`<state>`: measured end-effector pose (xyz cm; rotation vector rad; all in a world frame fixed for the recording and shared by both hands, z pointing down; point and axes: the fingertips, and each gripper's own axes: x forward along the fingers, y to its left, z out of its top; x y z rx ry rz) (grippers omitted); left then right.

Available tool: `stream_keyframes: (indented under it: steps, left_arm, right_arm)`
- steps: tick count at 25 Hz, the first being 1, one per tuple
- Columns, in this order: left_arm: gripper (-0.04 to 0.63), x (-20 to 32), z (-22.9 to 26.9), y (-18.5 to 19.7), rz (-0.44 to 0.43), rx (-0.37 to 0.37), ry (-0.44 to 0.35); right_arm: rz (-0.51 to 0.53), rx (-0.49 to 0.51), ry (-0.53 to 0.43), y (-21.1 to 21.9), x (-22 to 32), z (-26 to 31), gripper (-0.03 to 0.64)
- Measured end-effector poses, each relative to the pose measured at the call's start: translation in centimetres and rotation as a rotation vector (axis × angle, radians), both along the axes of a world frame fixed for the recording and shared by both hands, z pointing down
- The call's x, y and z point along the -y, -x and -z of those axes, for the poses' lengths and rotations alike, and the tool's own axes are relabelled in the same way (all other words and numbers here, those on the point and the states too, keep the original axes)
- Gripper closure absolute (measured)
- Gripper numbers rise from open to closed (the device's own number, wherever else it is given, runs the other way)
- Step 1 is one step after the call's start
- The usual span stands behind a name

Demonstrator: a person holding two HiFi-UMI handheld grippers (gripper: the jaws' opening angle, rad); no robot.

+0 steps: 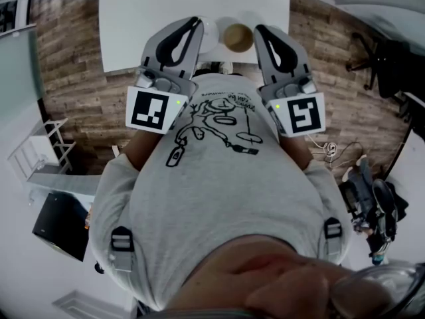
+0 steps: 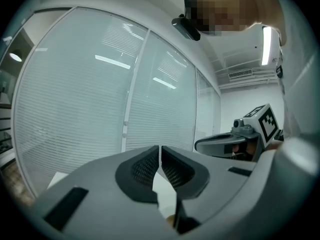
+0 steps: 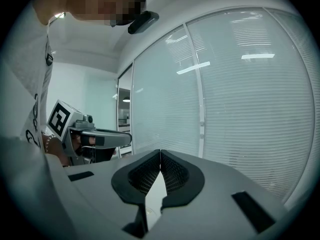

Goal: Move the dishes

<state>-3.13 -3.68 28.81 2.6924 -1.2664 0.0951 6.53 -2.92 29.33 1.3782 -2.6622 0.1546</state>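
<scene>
In the head view a white table (image 1: 153,18) lies ahead of the person. On its near edge stand a brown round bowl (image 1: 237,37) and a white dish (image 1: 210,36), side by side. My left gripper (image 1: 196,22) is held up at chest height, its tips just left of the white dish. My right gripper (image 1: 259,29) is raised alike, its tips just right of the brown bowl. Both point about level toward a glass wall. In the left gripper view the left gripper (image 2: 160,150) is shut and empty. In the right gripper view the right gripper (image 3: 160,154) is shut and empty too.
A glass wall with blinds (image 2: 100,94) fills both gripper views. The floor is wood plank (image 1: 66,58). An office chair (image 1: 375,52) stands at the right, a metal rack (image 1: 40,158) and a black box (image 1: 60,226) at the left, and a bag with cables (image 1: 372,205) at the lower right.
</scene>
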Motion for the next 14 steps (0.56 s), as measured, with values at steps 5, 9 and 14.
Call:
stream_keyframes:
  steps: [5, 9, 14]
  left_arm:
    - [0.577, -0.01, 0.19, -0.46, -0.004, 0.009, -0.01]
    - [0.577, -0.18, 0.23, -0.73, -0.009, 0.016, -0.011]
    - [0.577, -0.29, 0.38, -0.67, -0.013, 0.01, -0.012]
  right_arm:
    - [0.0, 0.003, -0.004, -0.35, 0.04, 0.22, 0.581]
    - [0.0, 0.003, -0.004, -0.48, -0.03, 0.29, 0.581]
    - [0.0, 0.005, -0.01, -0.35, -0.07, 0.55, 0.581]
